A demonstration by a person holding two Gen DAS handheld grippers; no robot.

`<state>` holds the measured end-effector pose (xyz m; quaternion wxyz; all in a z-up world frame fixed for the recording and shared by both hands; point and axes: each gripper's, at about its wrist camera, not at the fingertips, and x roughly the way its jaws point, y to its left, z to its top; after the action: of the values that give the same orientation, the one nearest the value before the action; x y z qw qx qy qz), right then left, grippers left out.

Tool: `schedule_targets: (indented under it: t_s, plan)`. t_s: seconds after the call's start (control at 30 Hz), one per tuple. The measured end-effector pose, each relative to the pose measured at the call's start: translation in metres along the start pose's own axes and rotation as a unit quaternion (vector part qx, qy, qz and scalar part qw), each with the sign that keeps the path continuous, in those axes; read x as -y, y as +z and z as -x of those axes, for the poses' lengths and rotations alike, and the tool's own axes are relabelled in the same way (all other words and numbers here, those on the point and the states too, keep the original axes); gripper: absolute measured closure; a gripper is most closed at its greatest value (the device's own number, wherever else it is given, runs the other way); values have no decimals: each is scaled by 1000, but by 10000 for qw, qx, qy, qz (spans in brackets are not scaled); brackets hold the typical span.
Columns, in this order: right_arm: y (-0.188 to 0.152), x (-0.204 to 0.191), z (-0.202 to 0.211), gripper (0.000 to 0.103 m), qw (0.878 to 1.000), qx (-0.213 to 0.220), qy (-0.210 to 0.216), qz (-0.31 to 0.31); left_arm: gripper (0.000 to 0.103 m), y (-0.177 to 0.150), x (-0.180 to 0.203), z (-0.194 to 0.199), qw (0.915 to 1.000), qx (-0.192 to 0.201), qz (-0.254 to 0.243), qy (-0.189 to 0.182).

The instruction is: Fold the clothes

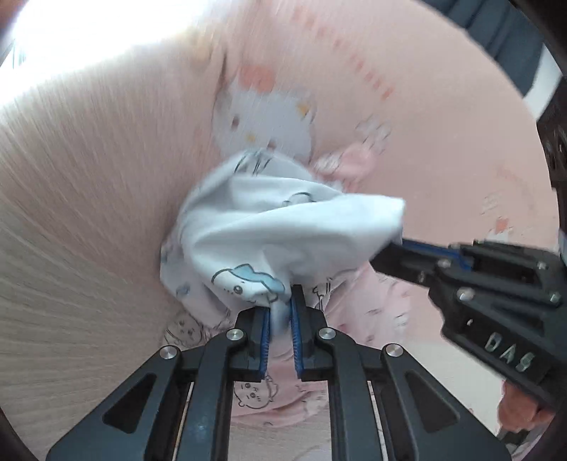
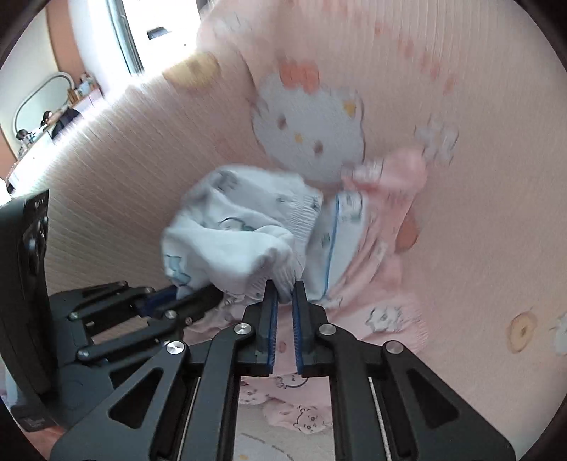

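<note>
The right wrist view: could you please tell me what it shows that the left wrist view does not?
Only the right wrist view shows a window, an oval mirror on the far wall, and a blue-edged label on the pink garment.

Only the left wrist view shows a dark blue cloth at the top right.

Both show the white garment with blue cartoon prints, pinched by the left tool and the right tool, over a pink cat-print bedsheet.
</note>
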<state>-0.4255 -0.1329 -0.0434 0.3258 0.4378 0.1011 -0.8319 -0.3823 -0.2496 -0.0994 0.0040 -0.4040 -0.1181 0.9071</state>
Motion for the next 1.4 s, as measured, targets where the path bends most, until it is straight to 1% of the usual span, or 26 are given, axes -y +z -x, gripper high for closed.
schedule_targets:
  t_s: [0.1,0.13,0.17,0.2,0.27,0.3,0.4,0.5,0.6,0.63,0.7,0.77,0.8,0.87,0.93,0.97,1.0,1.03,1.07,1.1,1.13,1.2,1.23,1.27,1.3,1.4]
  plan:
    - [16,-11,52,97,9995,314,-5,64,93,12,11,34,9992,159,-53,-351]
    - [19,-14,71,97,9991,426,-9,81,93,15,25,46,9986,234,-106,-464]
    - [19,-16,94,97,9985,547,-23,87,93,19,42,58,9977,311,-168,-574]
    - [16,-18,115,97,9979,645,-33,77,93,23,52,73,9968,381,-227,-660]
    - [6,-23,155,97,9966,825,-47,45,93,30,63,107,9945,511,-351,-850]
    - [2,-25,176,97,9958,915,-54,30,93,27,68,127,9933,567,-411,-918]
    - [-26,-29,229,97,9931,1169,-47,-120,93,19,86,177,9891,676,-574,-1177]
    - [-60,-33,283,97,9891,1436,-132,-297,93,18,109,197,9849,680,-824,-1362]
    - [-102,-33,330,97,9852,1623,-264,-493,93,-5,136,222,9782,496,-942,-1781]
    - [-116,-32,342,97,9841,1654,-321,-556,93,-20,143,237,9764,462,-974,-1869]
    - [-146,-29,364,97,9821,1681,-441,-734,93,-39,153,245,9754,337,-1015,-1930]
    - [-173,-20,373,96,9807,1607,-585,-952,93,-66,160,249,9739,129,-933,-2067]
    - [-188,-16,375,96,9798,1542,-691,-1066,93,-82,162,246,9749,2,-857,-2057]
    - [-206,-8,364,96,9782,1339,-954,-1269,93,-110,167,233,9770,-289,-701,-1991]
    - [-240,5,355,95,9762,1072,-995,-1602,91,-141,163,218,9784,-627,-425,-1925]
    - [-254,11,350,95,9748,973,-981,-1750,89,-155,160,210,9794,-780,-267,-1846]
    - [-268,16,343,95,9732,823,-1073,-1860,85,-168,157,202,9801,-926,-105,-1752]
    - [-281,20,334,95,9711,652,-1207,-1954,82,-181,152,194,9834,-1059,38,-1473]
    - [-292,24,326,95,9697,497,-1295,-2011,74,-190,146,186,9867,-1160,105,-1135]
    - [-302,28,318,94,9685,347,-1365,-2054,71,-196,141,182,9887,-1230,98,-854]
    - [-312,32,310,94,9670,197,-1434,-2096,71,-200,138,180,9886,-1279,28,-799]
    - [-325,36,295,86,9657,-1,-1280,-2260,60,-211,139,183,9844,-1421,-145,-1029]
    - [-332,38,286,75,9649,-115,-1164,-2352,58,-216,140,185,9817,-1495,-232,-1157]
    - [-338,39,279,67,9635,-186,-1141,-2416,58,-222,145,183,9789,-1575,-364,-1248]
    - [-344,40,275,65,9618,-239,-1154,-2469,58,-230,151,181,9759,-1657,-510,-1325]
    - [-362,44,260,65,9566,-399,-1195,-2627,58,-253,174,175,9657,-1875,-976,-1509]
